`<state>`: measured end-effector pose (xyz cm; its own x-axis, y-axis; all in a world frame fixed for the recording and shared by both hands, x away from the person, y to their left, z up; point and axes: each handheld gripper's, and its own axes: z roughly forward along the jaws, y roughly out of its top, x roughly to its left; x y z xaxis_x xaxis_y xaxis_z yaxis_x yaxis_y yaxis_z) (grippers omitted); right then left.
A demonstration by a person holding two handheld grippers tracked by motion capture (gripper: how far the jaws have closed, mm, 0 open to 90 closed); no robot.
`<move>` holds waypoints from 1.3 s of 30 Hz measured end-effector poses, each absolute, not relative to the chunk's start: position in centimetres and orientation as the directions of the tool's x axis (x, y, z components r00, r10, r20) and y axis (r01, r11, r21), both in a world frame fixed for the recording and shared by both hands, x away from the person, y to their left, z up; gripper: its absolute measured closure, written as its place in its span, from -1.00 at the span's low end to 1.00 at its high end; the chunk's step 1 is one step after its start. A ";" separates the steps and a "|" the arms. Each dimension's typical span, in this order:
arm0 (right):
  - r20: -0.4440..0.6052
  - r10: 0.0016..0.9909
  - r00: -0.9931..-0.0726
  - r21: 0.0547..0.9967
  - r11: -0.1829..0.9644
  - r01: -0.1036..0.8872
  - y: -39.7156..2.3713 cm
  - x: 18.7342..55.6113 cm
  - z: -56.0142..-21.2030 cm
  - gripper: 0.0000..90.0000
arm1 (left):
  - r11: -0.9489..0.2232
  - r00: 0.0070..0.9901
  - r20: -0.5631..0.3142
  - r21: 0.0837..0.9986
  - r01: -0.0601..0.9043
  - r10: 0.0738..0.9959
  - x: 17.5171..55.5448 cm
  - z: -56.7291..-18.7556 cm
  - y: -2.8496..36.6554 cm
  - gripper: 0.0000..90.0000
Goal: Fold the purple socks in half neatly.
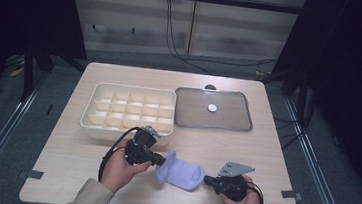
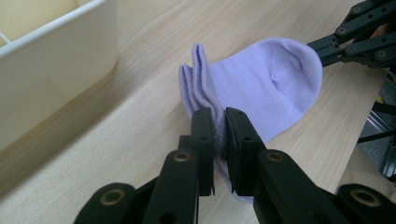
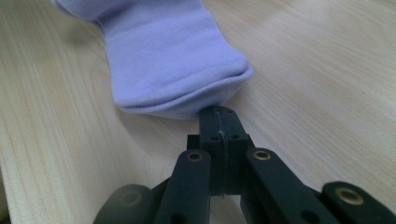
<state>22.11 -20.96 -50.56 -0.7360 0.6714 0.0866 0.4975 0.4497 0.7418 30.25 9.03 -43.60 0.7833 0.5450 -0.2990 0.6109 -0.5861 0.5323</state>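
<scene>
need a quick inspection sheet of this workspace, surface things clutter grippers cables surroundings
surface: light wooden table, bare where visible
job's things: lilac sock lying flat near the front edge; cream divider box, its compartments look empty; metal tray to the box's right, with a small white disc on it
clutter: nothing seen
grippers: left gripper shut on the sock's open end; right gripper has its jaws pressed together at the sock's toe end, cannot tell whether fabric is caught
cables: black cable loops from the left gripper; more black cables hang down behind the table
surroundings: dark frame posts at both sides, pale panelled wall behind, grey floor
</scene>
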 end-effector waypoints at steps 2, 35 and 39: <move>0.091 0.670 -0.737 0.743 0.447 0.498 -20.9 22.1 -50.6 1.00 | -0.585 0.786 -0.301 0.537 0.607 0.540 30.2 -43.4 8.9 0.83; 0.090 0.662 -0.744 0.746 0.450 0.491 -20.0 22.3 -50.6 1.00 | -0.625 0.826 -0.298 0.544 0.559 0.479 29.5 -42.0 6.0 0.83; 0.090 0.657 -0.748 0.747 0.452 0.487 -19.9 22.4 -50.6 1.00 | -0.627 0.824 -0.300 0.540 0.562 0.480 29.6 -42.1 5.8 0.83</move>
